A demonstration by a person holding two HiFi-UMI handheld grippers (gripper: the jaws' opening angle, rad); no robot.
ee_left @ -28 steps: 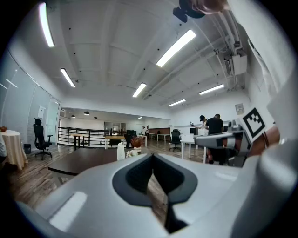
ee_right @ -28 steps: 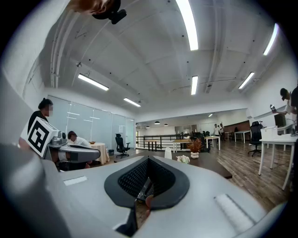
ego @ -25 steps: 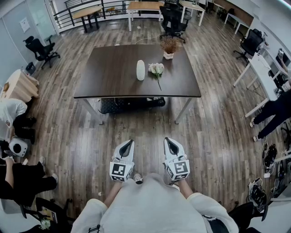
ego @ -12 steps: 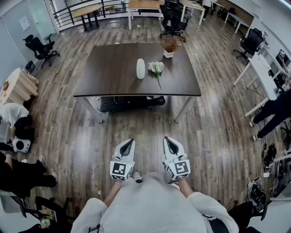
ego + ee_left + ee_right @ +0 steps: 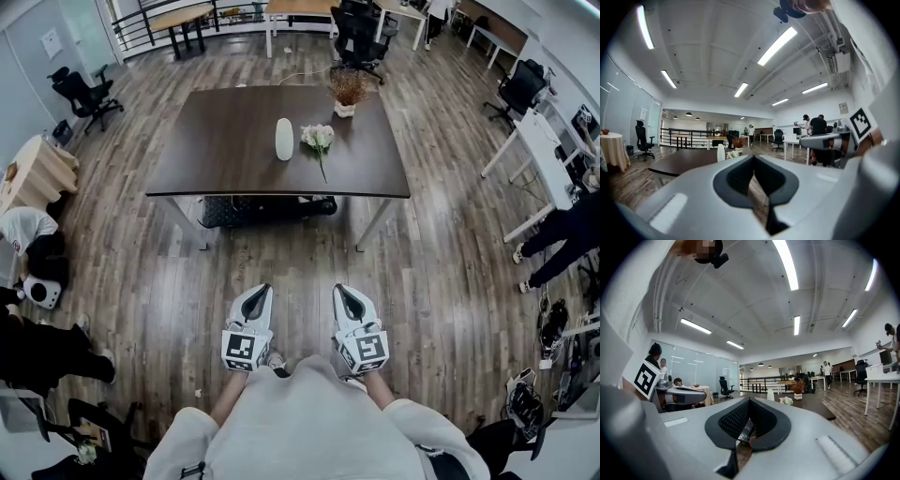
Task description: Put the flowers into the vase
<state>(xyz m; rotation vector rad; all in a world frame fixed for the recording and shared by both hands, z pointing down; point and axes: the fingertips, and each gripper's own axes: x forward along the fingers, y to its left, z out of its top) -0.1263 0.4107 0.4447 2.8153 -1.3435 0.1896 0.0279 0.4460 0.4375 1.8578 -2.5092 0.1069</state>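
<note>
A white vase (image 5: 284, 139) stands upright on the dark table (image 5: 216, 159), with a bunch of white flowers (image 5: 318, 141) lying on the tabletop just to its right. Both appear small and far off in the gripper views, the vase (image 5: 721, 152) and flowers (image 5: 733, 153) on the left one, the vase (image 5: 770, 395) and flowers (image 5: 786, 401) on the right one. My left gripper (image 5: 259, 292) and right gripper (image 5: 348, 292) are held side by side near my body, well short of the table. Both are shut with nothing between their jaws.
A small pot of dried reddish plants (image 5: 348, 91) stands at the table's far right. Office chairs (image 5: 86, 93), more desks (image 5: 544, 150) and people (image 5: 564, 234) ring the room. Wooden floor (image 5: 300, 253) lies between me and the table.
The table and everything on it has shifted slightly up and left in the head view. Both grippers stay shut in the same pose.
</note>
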